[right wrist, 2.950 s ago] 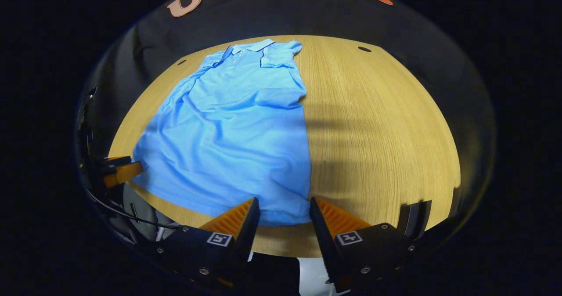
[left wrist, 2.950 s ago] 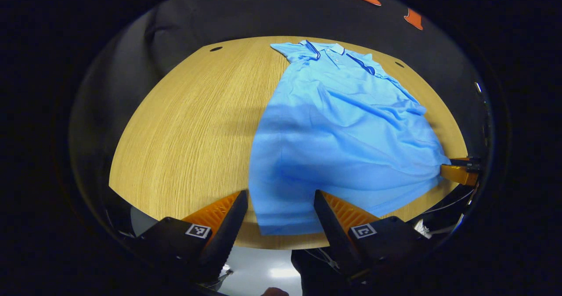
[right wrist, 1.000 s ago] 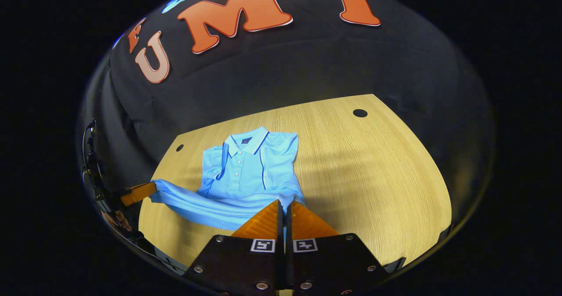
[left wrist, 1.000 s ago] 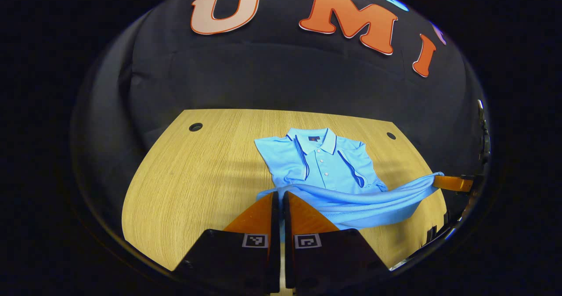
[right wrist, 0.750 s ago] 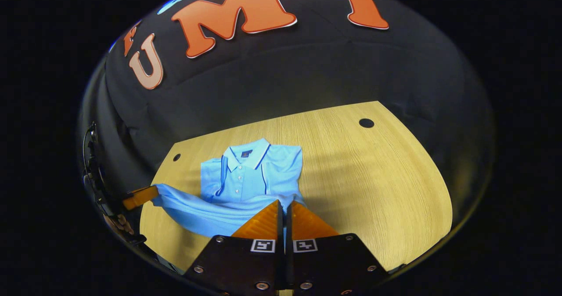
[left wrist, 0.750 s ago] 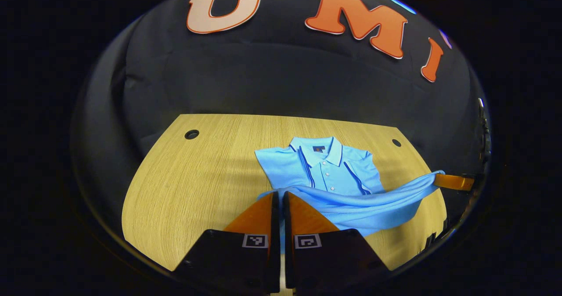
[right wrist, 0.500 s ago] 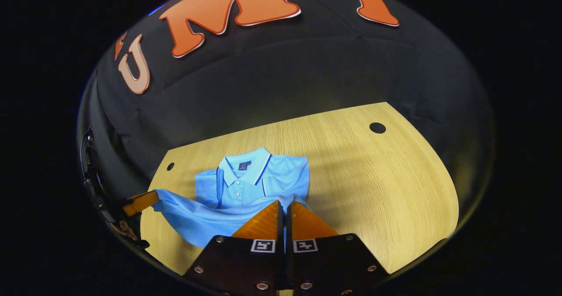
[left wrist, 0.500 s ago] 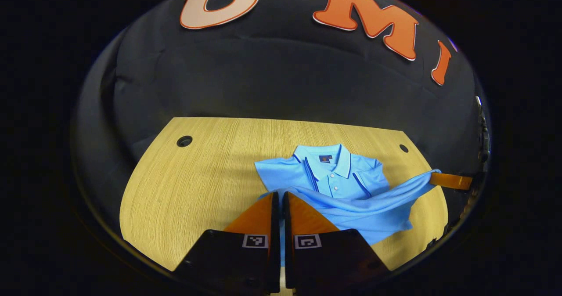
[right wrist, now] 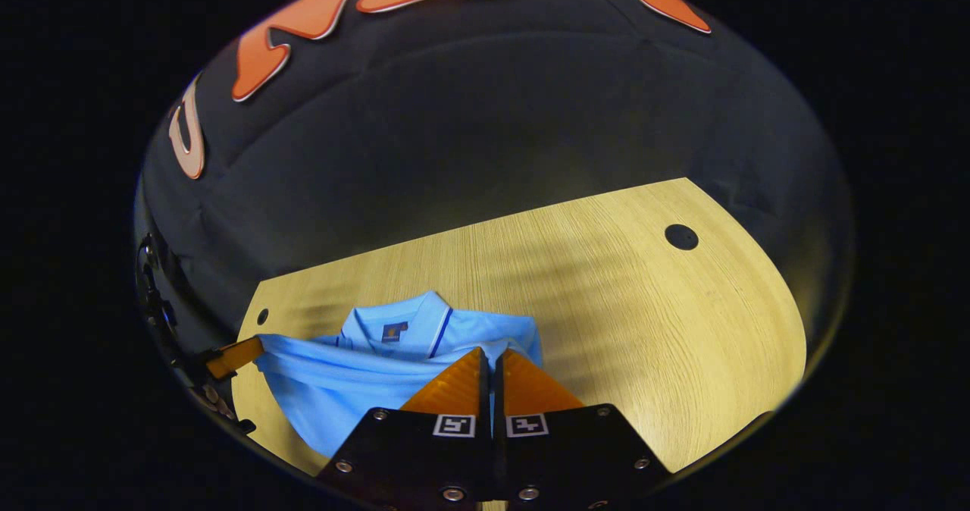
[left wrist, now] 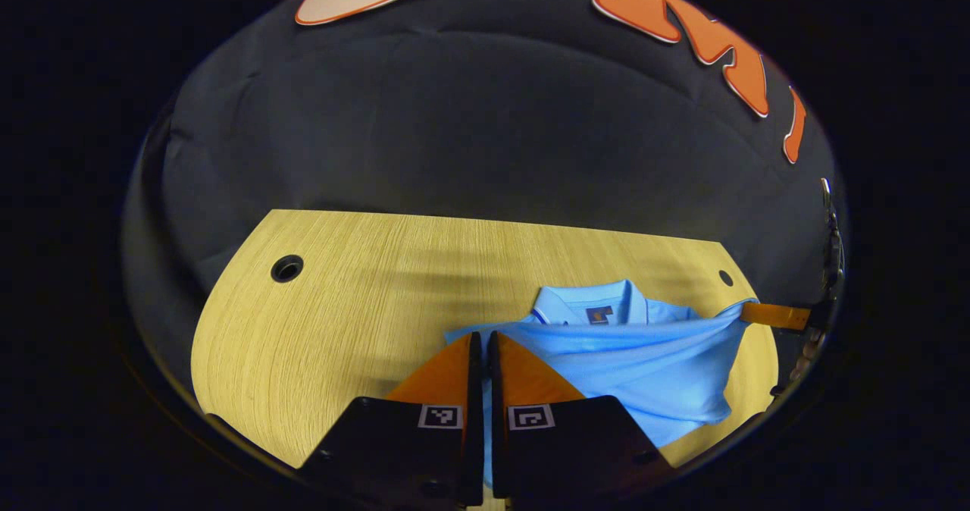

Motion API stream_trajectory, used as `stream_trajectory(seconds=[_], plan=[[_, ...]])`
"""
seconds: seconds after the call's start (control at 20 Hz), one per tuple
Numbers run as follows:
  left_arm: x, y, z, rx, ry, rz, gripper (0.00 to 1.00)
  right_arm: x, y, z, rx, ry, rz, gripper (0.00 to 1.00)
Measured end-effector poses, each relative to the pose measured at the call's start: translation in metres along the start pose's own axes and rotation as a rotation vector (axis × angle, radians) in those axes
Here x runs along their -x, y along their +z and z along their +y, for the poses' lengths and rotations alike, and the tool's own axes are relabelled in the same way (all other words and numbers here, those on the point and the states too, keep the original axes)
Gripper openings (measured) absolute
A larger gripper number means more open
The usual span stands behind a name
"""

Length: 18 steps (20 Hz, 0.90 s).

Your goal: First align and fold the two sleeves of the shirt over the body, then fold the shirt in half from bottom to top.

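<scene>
Shirt [left wrist: 644,359] hem hangs over the worktop [left wrist: 341,306], and I have each hand-held gripper, left [left wrist: 480,334] and right [right wrist: 491,352], clamped on it.

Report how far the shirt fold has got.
Done: no sleeve sticks out beside the shirt, so both seem folded in. In hand: the left tongs and right tongs are each shut on a corner of the hem, carrying it up over the body toward the collar. Left: lay the hem down by the collar on the table and let go.
</scene>
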<state>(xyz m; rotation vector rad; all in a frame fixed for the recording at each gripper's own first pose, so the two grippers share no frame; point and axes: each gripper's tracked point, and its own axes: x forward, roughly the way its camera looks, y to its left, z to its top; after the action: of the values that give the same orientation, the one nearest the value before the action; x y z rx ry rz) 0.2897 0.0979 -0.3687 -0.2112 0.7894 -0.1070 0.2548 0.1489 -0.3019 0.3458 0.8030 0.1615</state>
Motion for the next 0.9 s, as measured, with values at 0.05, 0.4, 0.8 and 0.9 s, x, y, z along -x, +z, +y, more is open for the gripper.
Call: stream_trajectory(seconds=[0.05, 0.4, 0.8, 0.9], plan=[[-0.010, 0.003, 0.003, -0.011, 0.003, 0.001, 0.08, -0.009, 0.002, -0.001, 0.002, 0.000, 0.005, 0.01], [-0.044, 0.000, 0.001, -0.060, 0.033, 0.053, 0.16, -0.041, 0.010, -0.004, -0.090, 0.011, 0.025, 0.05], [0.016, 0.012, -0.024, -0.036, -0.001, -0.001, 0.82, 0.014, 0.029, -0.012, 0.043, -0.008, -0.069, 0.47], [0.039, 0.015, -0.037, -0.053, -0.004, -0.028, 0.93, 0.038, 0.030, -0.006, 0.076, 0.018, -0.093, 0.57]])
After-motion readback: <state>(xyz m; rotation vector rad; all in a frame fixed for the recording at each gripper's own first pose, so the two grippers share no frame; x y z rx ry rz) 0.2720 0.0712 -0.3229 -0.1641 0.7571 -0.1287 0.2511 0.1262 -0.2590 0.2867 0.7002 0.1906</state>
